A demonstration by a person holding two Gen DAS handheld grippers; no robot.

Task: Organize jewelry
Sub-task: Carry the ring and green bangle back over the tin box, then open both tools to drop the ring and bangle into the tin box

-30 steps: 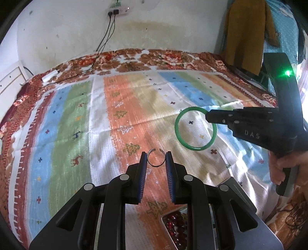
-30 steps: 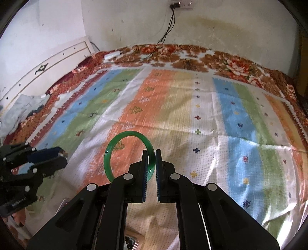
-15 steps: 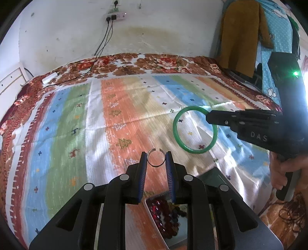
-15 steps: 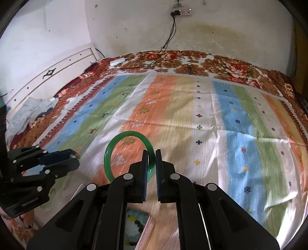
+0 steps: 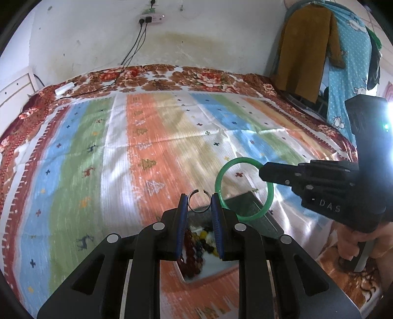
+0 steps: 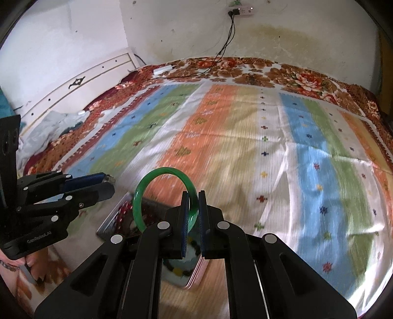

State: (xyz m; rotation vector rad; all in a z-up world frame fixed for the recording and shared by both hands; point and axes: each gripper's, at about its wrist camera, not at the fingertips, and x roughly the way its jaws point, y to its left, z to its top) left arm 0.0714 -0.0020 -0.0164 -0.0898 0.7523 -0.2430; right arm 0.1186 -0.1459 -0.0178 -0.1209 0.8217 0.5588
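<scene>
Bangle (image 6: 164,196) upright, clamped in right gripper (image 6: 193,196); ring (image 5: 199,201), gap uppermost, clamped in left gripper (image 5: 199,203); tray (image 5: 248,203) below apparently holds beads (image 5: 194,247).

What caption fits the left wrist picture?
Left gripper pinches a small open ring; right gripper holds a green bangle.

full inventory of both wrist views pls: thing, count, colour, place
green bangle: 1, green, clamped in the right hand-held gripper, above the box
open ring: 1, silver, between the left gripper's pads
jewelry box: 1, open, beads inside, on the blanket below both grippers
beads: many, dark red and yellow, in the box
striped blanket: 1, multicolour, covers the bed
power strip: 1, white, on the wall
hanging clothes: several, brown and blue, far right
left hand-held gripper: 1, black, shut on the ring
right hand-held gripper: 1, black, shut on the bangle
hand: 1, holds the right gripper's handle
</scene>
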